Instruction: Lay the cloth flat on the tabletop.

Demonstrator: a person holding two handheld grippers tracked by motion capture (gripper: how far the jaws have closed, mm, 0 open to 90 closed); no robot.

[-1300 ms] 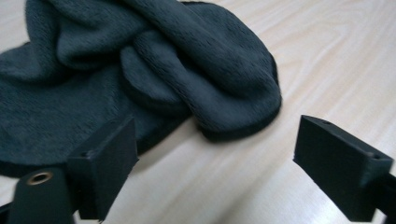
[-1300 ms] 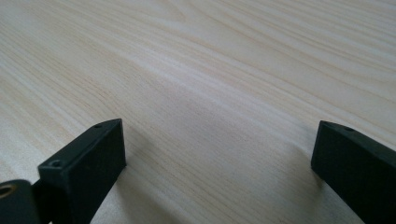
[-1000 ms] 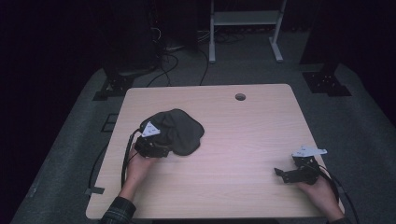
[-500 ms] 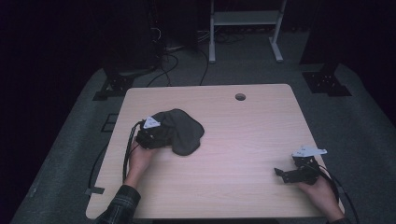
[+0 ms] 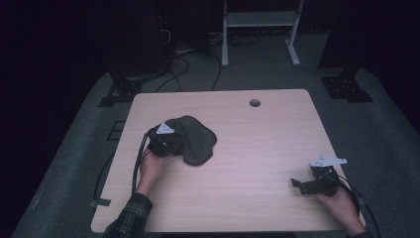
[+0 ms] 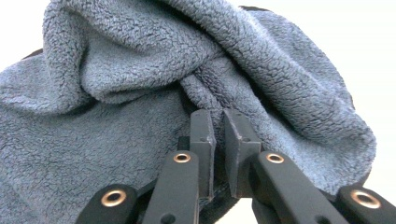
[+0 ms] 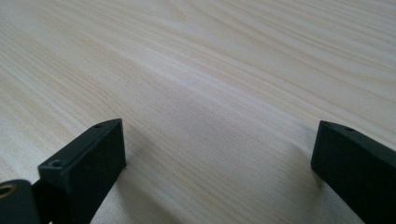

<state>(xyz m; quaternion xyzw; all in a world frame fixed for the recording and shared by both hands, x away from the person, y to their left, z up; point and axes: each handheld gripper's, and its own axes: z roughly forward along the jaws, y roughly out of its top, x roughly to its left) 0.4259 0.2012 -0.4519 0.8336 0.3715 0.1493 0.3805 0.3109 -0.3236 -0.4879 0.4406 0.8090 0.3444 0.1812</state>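
High view: the crumpled dark grey fleece cloth [image 5: 193,144] lies on the left half of the light wooden table [image 5: 257,148]. The left gripper [image 5: 171,144] is at its left edge. The right gripper [image 5: 302,184] rests near the table's right front corner, well apart from the cloth.

Left gripper view: jaws have just been closing & now pinch a fold of the cloth [image 6: 140,84] between them.

Right gripper view: jaws stand wide open over bare wood [image 7: 210,84], w/ nothing between.

Light wood-grain table [image 5: 257,148], rounded corners, small round cable hole [image 5: 255,103] near its far edge. Dark grey-blue fleece cloth [image 5: 195,141] lies bunched on the left half (fuzzy, folded ridges in the left gripper view [image 6: 140,93]). Table stands on grey carpet floor [image 5: 386,129].
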